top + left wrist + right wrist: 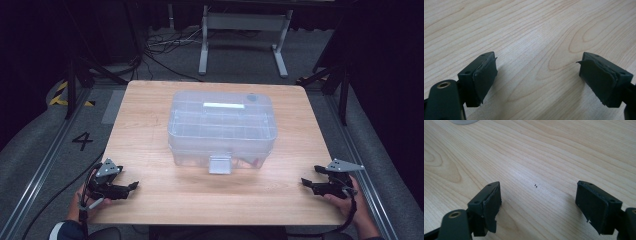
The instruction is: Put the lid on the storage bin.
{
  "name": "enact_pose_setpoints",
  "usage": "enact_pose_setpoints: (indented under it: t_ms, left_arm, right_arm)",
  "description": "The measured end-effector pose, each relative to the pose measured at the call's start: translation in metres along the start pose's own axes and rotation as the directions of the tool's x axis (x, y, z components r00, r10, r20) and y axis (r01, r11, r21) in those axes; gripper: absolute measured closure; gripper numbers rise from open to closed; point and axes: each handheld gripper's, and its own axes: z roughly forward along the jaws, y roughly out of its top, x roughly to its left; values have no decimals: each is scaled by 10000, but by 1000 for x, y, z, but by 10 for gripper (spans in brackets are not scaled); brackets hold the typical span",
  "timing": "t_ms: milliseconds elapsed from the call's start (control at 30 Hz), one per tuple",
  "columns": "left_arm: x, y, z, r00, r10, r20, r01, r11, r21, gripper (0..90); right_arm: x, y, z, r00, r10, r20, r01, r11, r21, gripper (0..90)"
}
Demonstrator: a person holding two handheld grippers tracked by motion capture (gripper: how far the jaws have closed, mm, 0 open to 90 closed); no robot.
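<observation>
Clear plastic box [222,127] at table [150,130] centre; both grippers at the near edge, apart from it.

Left gripper [134,186] lies at the near left corner, right gripper [304,183] at the near right corner, box well ahead between them; jaws of both spread with bare wood between; box carries a white label strip [223,105], no writing legible; floor marking [82,140] reads "4"; each hand grips its tool low, jaws pointing inward.

The box [222,127] stands mid-desk [150,150] toward the far edge, blocking the centre. Bare wood runs along the near edge and past both sides, between left gripper [134,186] and right gripper [304,183].
</observation>
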Motion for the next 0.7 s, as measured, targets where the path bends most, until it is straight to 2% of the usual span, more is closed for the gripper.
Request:
enact_pose_setpoints:
  t_ms: [400,700]
  left_arm:
    - [-1,0,0,10000,-73,30,73,10000,-23,146]
    - [-1,1,1,10000,39,3,-39,10000,-13,147]
  right_arm:
    - [0,0,0,10000,-4,-3,4,10000,-1,208]
    - [0,0,0,10000,-4,10,4,10000,-2,208]
